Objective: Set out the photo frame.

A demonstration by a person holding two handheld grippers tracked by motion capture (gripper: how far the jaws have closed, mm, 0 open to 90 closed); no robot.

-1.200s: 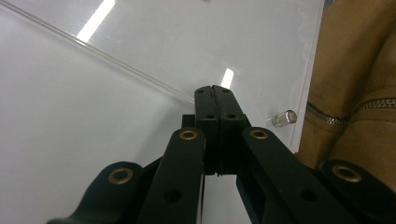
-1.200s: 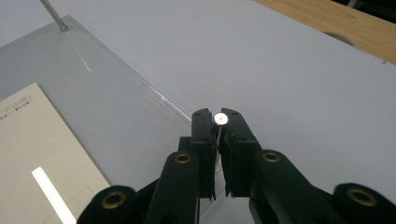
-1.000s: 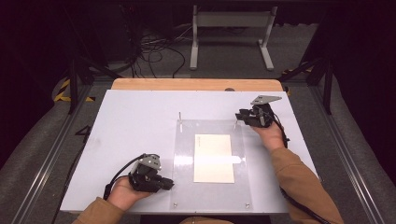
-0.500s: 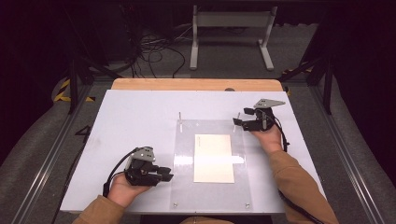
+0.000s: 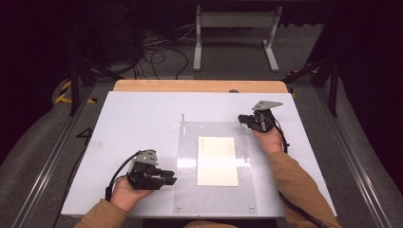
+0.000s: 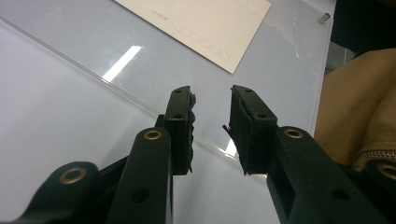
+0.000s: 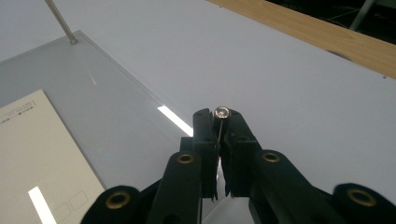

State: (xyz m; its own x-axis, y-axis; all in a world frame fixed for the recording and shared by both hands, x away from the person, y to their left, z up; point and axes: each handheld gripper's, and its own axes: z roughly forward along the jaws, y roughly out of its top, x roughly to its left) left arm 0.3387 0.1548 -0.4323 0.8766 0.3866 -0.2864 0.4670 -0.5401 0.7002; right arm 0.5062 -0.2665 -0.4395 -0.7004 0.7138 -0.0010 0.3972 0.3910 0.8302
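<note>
Right gripper view: right gripper has just been closing and now pinches the small shiny corner pin of the clear acrylic sheet, probably to pull it free, while left gripper waits with jaws apart over that sheet's near edge.

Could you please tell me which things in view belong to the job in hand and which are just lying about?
In the job:
- right gripper, shut on a metal pin
- clear acrylic sheet
- cream envelope under the sheet
- left gripper, open, over the sheet's near-left edge

Lying about:
- upright pin at the sheet's far-left corner
- cables on the floor
- white frame behind the table
</note>
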